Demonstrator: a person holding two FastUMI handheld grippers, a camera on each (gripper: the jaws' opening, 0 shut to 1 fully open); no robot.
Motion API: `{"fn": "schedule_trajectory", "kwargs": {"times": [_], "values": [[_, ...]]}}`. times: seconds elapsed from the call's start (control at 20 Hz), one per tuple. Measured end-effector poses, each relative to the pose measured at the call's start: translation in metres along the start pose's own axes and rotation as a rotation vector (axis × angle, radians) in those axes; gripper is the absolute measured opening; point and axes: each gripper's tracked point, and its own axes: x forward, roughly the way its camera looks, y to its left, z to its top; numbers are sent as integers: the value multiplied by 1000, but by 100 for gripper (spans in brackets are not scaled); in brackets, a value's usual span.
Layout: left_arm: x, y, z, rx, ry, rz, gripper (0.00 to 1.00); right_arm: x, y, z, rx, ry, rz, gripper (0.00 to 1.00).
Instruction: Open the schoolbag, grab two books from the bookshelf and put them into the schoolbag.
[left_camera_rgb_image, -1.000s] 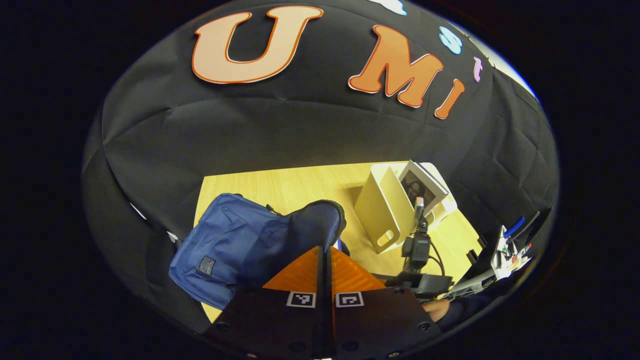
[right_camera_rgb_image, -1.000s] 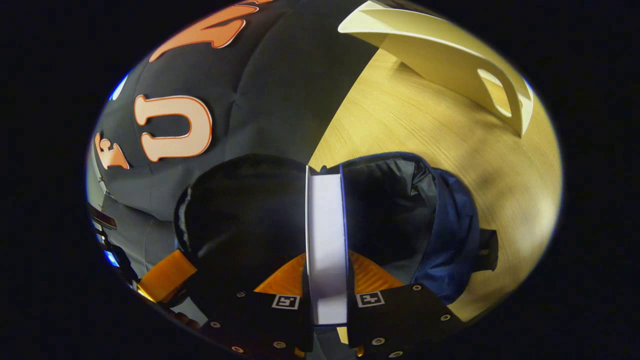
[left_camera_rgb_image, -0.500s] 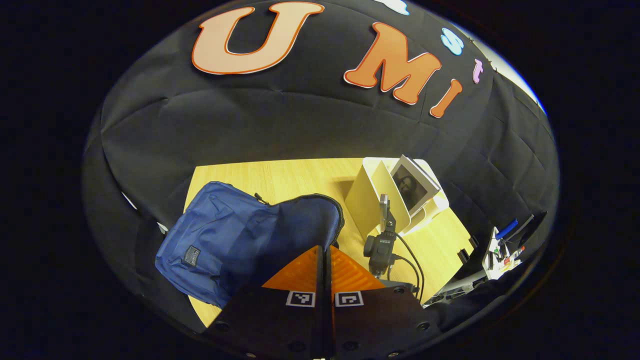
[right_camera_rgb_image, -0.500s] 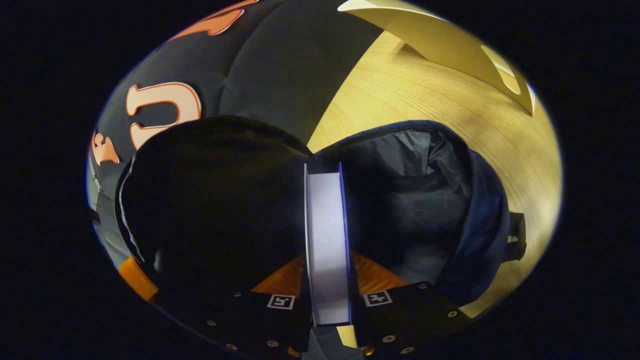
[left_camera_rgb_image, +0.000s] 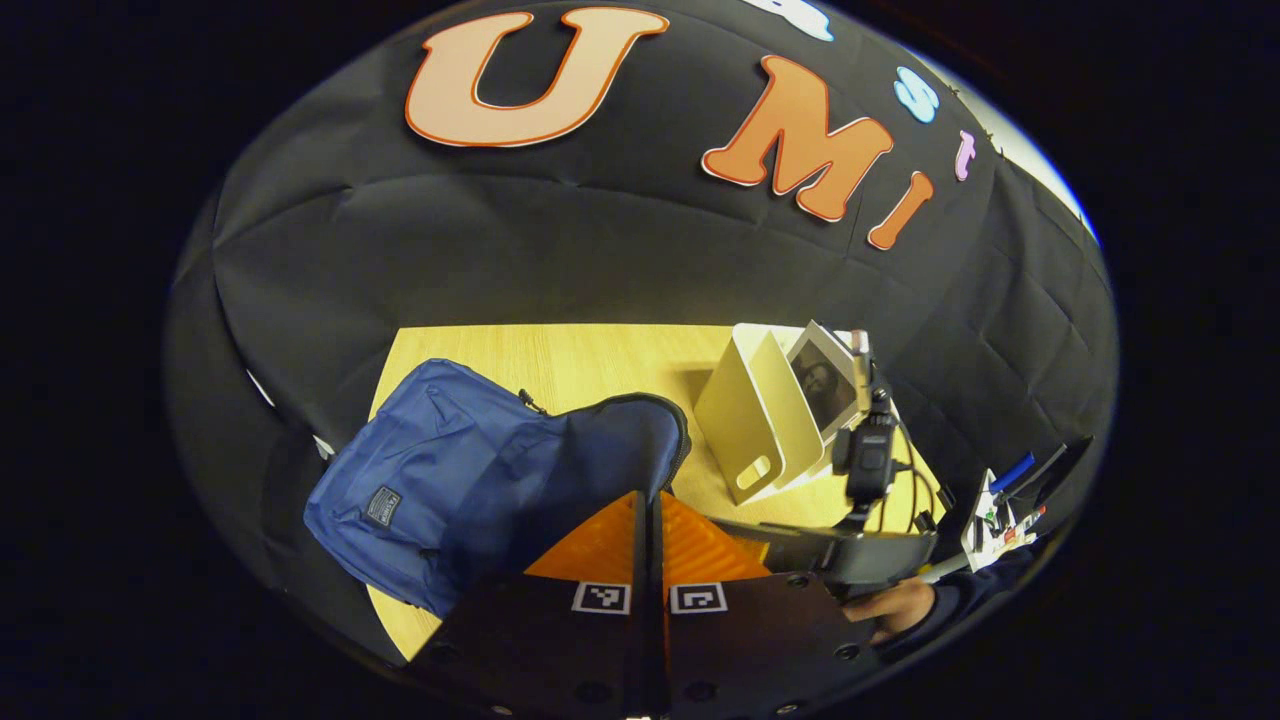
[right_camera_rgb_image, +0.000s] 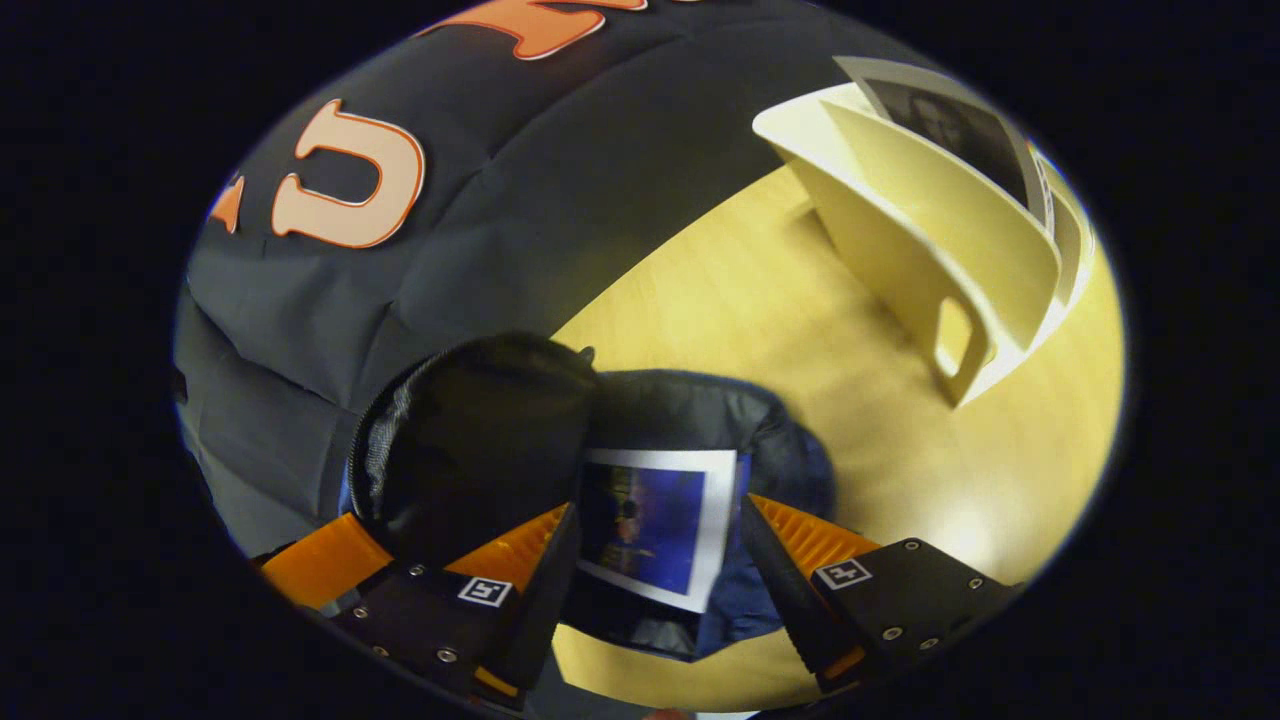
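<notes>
The blue schoolbag (left_camera_rgb_image: 470, 480) is seen lying on the wooden counter (left_camera_rgb_image: 590, 360) near its left edge in the left gripper view, with its flap raised at the end facing the camera. The left tool (left_camera_rgb_image: 650, 500) is clenched, its two fingers pressed together on the edge of that flap, so the mouth of the bag is held open.

In the right gripper view the right tool (right_camera_rgb_image: 648, 520) is released: its fingers stand well apart, one on either side of the bag's mouth, and nothing is pressed between them. A book (right_camera_rgb_image: 650, 525) with a blue cover and a white border is seen lying inside the open schoolbag (right_camera_rgb_image: 720, 420), between the spread fingers but apart from both.

The cream bookshelf (left_camera_rgb_image: 760, 420) stands toward the counter's far right corner, well apart from the bag. A second book (left_camera_rgb_image: 825, 375) with a dark picture on its cover is seen leaning in it. In the left gripper view the right tool is also seen beside the bookshelf, with the hand (left_camera_rgb_image: 895, 605) holding it near the counter's right edge.
</notes>
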Motion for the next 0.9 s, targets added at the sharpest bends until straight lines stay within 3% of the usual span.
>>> {"fn": "schedule_trajectory", "kwargs": {"times": [0.4,0.55,0.75,0.9], "values": [[-3,-1,-4,18,-12,6,0,-75,-66,63,-193,-122,-189,96],[-4,-1,-6,31,-9,3,0,-100,-86,73,-210,-71,-242,97],[-4,-2,-4,41,-11,-3,0,-131,-117,100,-339,-58,-344,97],[-3,-2,-6,38,-15,-11,0,-145,-127,115,-372,-30,-361,97]]}}
